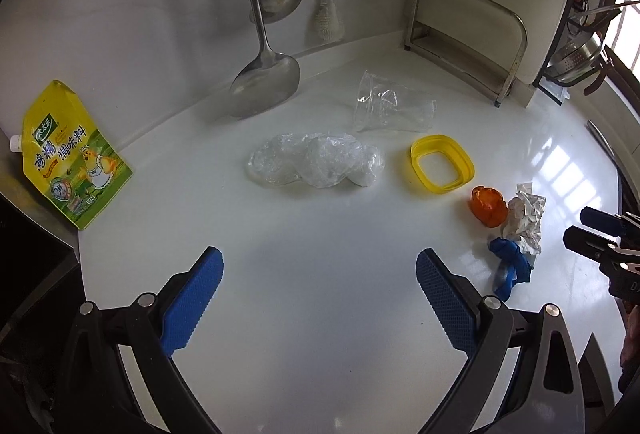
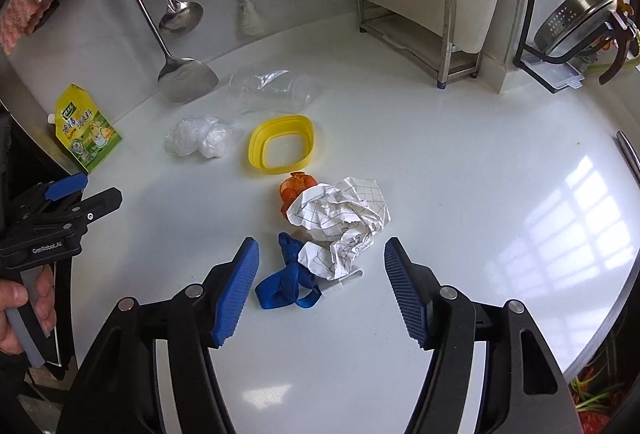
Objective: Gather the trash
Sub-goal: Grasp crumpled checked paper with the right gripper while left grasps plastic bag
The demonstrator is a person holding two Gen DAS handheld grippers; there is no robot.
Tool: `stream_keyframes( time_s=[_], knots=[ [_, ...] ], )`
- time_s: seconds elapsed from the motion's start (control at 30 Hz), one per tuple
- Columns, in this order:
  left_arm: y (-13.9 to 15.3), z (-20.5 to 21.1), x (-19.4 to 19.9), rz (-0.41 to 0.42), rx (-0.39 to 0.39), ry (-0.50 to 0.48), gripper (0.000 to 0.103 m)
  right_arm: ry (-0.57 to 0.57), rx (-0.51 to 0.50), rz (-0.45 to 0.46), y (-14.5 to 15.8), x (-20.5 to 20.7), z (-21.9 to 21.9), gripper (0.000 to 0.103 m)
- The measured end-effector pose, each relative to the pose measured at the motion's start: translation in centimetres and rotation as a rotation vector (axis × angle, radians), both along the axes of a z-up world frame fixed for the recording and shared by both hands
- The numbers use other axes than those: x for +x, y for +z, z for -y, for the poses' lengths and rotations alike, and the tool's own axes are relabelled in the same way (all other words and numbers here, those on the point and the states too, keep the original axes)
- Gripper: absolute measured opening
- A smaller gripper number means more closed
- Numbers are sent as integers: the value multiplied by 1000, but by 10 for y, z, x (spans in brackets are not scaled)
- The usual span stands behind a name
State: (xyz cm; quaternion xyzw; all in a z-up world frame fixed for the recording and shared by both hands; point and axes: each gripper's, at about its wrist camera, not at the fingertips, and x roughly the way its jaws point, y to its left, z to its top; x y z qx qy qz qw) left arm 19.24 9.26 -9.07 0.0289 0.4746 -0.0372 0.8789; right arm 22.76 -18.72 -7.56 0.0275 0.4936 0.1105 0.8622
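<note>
Spread wide and holding nothing, the right tongs [image 2: 322,290] hang over the white table [image 2: 460,173] with a blue strap [image 2: 280,286] and a crumpled sheet of grid-lined paper [image 2: 340,226] just beyond their tips, the paper covering most of an orange plastic piece [image 2: 294,189]. Farther off lie a yellow lid ring [image 2: 280,145], a balled clear bag [image 2: 198,135] and a crushed clear cup [image 2: 272,87], hard to make out against the table. At far left a yellow-green seasoning pouch [image 1: 76,157] bears Chinese print and a cartoon chick, while the left tongs [image 1: 320,294], marked "GenRoboLAI", are equally spread and empty, the bag well beyond them.
</note>
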Motion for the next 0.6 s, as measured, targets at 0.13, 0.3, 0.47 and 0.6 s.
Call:
stream_keyframes(
  time_s=[0.13, 0.3, 0.47, 0.6],
  knots=[
    [-7, 3, 6, -14, -7, -13, 95, -2, -32, -31, -22, 23, -1, 63],
    [-15, 6, 13, -35, -9, -19, 95, -19, -28, -77, -42, 49, 7, 65],
    [-22, 5, 19, -51, -6, -18, 95, -14, -6, -112, -51, 64, 15, 65],
    [-27, 4, 24, -63, -10, -12, 95, 9, -31, -143, -61, 70, 16, 57]
  ],
)
